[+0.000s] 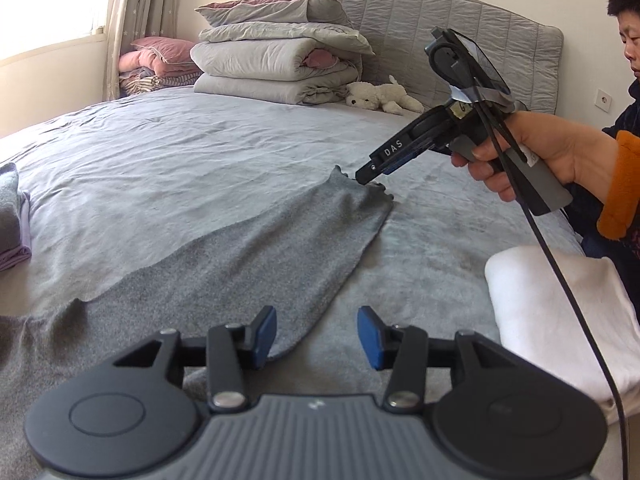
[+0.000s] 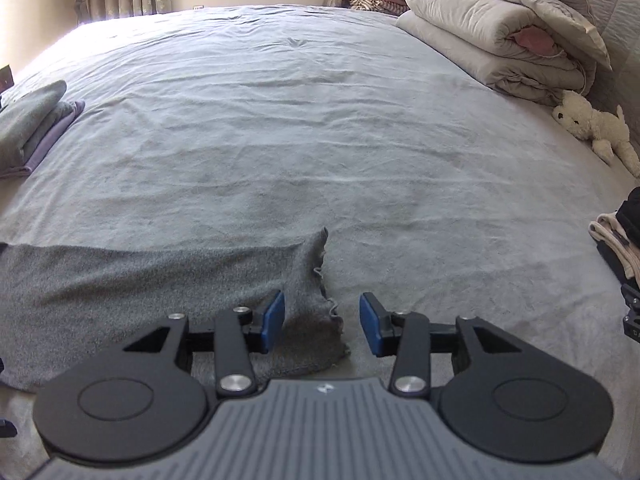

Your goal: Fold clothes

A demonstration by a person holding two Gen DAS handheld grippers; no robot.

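The grey garment (image 1: 224, 264) was a fuzzy, matt knit with a frilled cuff. Under it, the bed cover (image 1: 160, 152) looked a soft, brushed cloth, creased toward twelve o'clock. The left gripper (image 1: 317, 336) was matt black plastic with dull blue rubbery pads (image 1: 267, 334) and shiny metal pivot caps (image 1: 229, 399). At three o'clock lay a smooth white folded cloth (image 1: 560, 320). The toy dog (image 2: 596, 128) was woolly plush.

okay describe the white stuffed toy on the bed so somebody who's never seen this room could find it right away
Start at the padded grey headboard of the bed. At its foot sits a stack of folded grey quilts and pillows, and right beside that stack lies the stuffed toy, sprawled flat on the bedcover. It is the only fluffy white animal shape there; everything next to it is grey bedding.
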